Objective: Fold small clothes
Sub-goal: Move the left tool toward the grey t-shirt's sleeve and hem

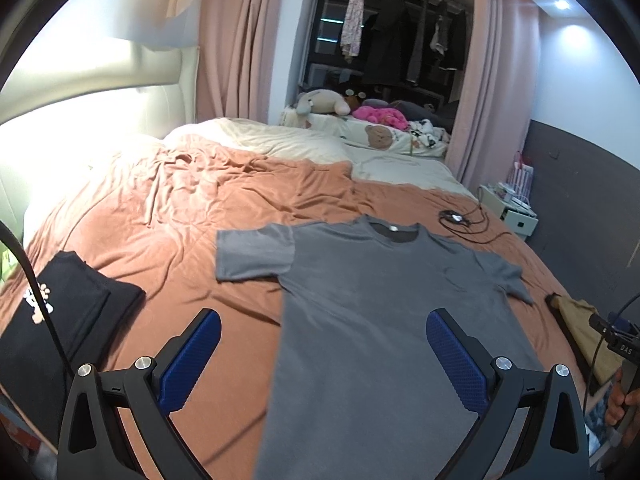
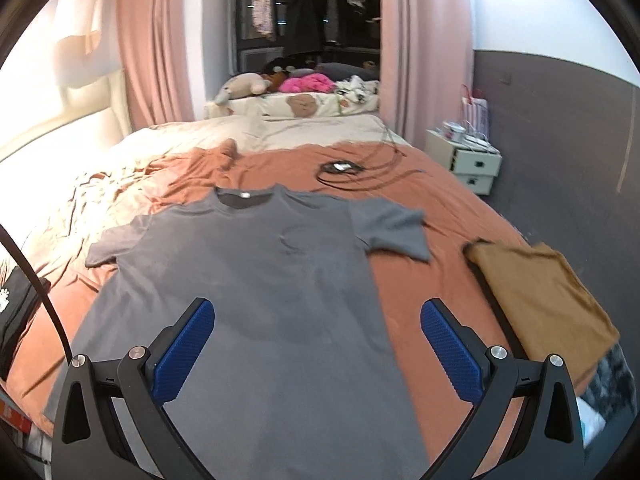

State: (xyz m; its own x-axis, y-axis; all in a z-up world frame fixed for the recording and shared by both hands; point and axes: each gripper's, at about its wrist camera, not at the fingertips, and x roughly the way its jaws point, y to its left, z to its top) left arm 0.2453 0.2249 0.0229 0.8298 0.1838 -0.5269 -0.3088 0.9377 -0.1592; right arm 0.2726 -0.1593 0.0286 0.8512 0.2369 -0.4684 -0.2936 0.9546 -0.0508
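Through the left wrist camera we saw our left gripper [image 1: 323,354] with its jaws spread wide, holding nothing. The grey T-shirt [image 1: 384,304] lay flat on the rust-coloured bedspread [image 1: 168,208], collar away from us; its left edge ran between the blue pads, nearer the right one. A folded black garment [image 1: 68,312] lay off to the left.

Through the right wrist camera our right gripper [image 2: 318,342] was equally wide and empty, the shirt's body [image 2: 248,280] filling most of the gap. A folded mustard garment [image 2: 540,300] lay to the right.
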